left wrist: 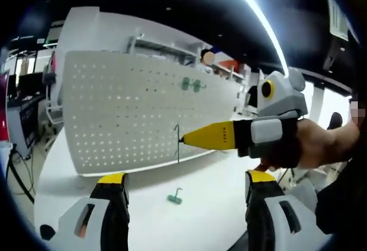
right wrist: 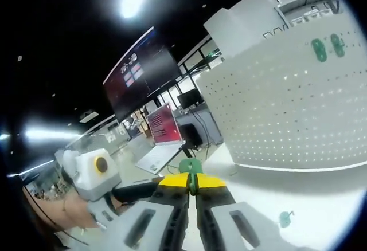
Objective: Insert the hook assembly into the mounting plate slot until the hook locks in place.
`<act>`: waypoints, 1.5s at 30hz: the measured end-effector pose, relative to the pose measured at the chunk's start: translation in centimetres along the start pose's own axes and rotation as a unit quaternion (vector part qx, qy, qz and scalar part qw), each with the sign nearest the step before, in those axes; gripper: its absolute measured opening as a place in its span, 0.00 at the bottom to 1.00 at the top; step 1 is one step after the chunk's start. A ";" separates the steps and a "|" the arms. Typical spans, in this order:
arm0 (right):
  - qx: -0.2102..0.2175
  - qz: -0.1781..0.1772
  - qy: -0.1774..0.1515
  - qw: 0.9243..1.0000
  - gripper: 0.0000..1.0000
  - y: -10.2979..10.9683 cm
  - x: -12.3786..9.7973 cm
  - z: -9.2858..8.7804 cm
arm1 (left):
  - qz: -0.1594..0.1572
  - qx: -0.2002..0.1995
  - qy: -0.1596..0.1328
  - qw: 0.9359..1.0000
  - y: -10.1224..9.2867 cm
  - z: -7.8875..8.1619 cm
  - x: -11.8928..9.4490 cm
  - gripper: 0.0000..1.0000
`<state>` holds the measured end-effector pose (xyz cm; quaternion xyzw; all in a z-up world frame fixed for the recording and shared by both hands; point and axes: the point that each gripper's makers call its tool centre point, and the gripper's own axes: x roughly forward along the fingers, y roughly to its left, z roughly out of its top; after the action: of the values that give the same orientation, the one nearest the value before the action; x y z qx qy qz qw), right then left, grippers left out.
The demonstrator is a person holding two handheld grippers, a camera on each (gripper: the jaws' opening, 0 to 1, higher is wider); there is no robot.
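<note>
A white pegboard (left wrist: pixel 126 110) stands upright on the white table (left wrist: pixel 195 216); it also shows as the pegboard (right wrist: pixel 298 108) in the right gripper view. Two green hooks (left wrist: pixel 193 83) hang high on it, seen again as the green hooks (right wrist: pixel 327 47). My right gripper (left wrist: pixel 184 140) comes in from the right, its yellow tips shut on a thin green hook assembly (left wrist: pixel 178 145) close in front of the board's lower part. In its own view the right gripper (right wrist: pixel 192 183) pinches the hook's green head (right wrist: pixel 190 167). My left gripper (left wrist: pixel 186 176) is open and holds nothing. A spare green hook (left wrist: pixel 175 196) lies on the table, also seen as the spare hook (right wrist: pixel 285 219).
A person's hand (left wrist: pixel 321 145) holds the right gripper. Behind the board rises a white wall with a shelf (left wrist: pixel 166 47). A laptop with a red screen (right wrist: pixel 163 126) and a large dark display (right wrist: pixel 146 73) stand off to the left in the right gripper view.
</note>
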<state>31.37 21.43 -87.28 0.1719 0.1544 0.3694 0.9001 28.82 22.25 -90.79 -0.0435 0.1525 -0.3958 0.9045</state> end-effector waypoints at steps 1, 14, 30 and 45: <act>-0.007 -0.005 -0.002 1.000 0.00 -0.2 -0.1 0.2 | -0.002 0.000 0.000 1.000 -0.1 0.0 0.0 0.87; -0.053 -0.055 -0.037 0.996 0.00 -3.6 -1.0 2.8 | -0.014 -0.011 -0.004 1.000 -0.3 0.1 0.3 0.98; -0.097 -0.132 -0.107 0.981 0.00 -9.2 -2.6 7.7 | -0.017 0.000 0.002 1.000 -0.3 0.0 0.7 1.00; -0.120 -0.214 -0.159 0.956 0.00 -16.0 -5.7 12.3 | -0.016 -0.004 0.010 1.000 -0.1 -0.5 1.0 0.97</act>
<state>42.24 4.28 -82.20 0.0816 -0.0030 0.1516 0.9851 29.22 21.43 -91.45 -0.0453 0.1628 -0.4100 0.8963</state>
